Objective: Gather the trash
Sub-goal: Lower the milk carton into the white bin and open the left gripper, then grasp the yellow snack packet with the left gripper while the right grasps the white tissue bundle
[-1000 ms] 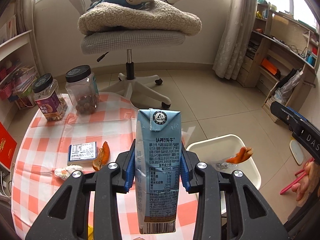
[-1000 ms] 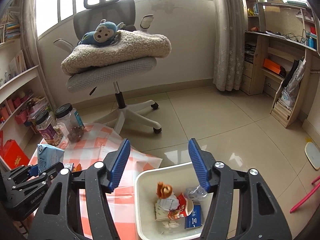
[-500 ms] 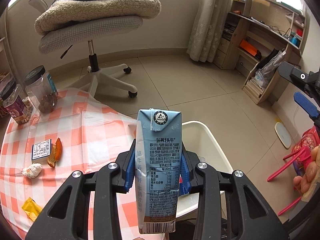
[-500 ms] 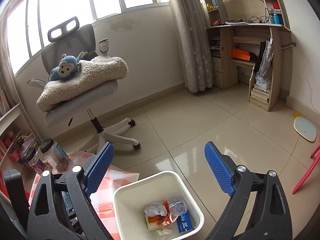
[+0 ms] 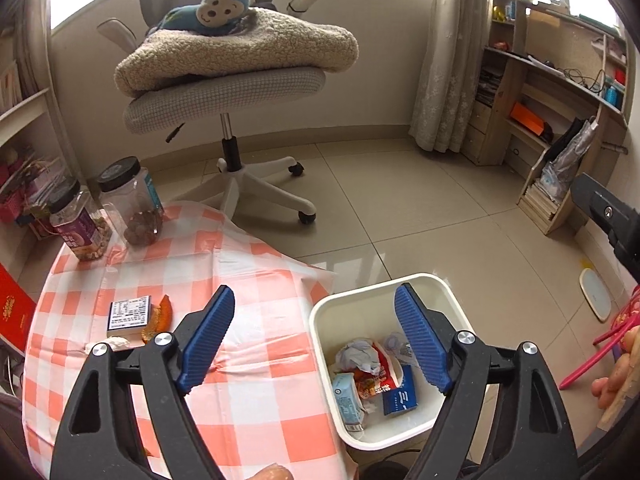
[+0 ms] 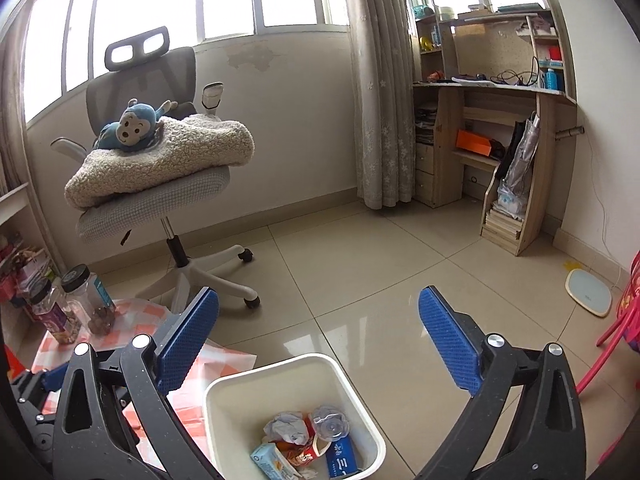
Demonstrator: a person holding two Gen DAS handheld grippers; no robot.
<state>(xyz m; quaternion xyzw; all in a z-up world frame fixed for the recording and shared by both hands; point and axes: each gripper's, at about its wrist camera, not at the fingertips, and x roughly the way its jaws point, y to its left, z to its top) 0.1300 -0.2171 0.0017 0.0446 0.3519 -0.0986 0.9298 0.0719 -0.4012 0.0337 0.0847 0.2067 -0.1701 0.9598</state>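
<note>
Your milk carton (image 5: pixel 349 402) has dropped from the left tongs (image 5: pixel 314 342) into the bin (image 5: pixel 320 312), lower centre, their jaws just spread and empty. Your right tongs (image 6: pixel 319 342) have just been widening, empty too. Only the left view shows scraps on the bench (image 5: pixel 256 280).

Office chair (image 5: pixel 224 92) stands beyond the fingertips, carrying folded fleece blanket (image 5: pixel 240 54) and monkey plush (image 5: pixel 212 8). Two black-lidded jars (image 5: pixel 108 208) left of fingers.

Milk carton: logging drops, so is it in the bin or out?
In. The milk carton lies inside the white bin, beside other trash.
</note>
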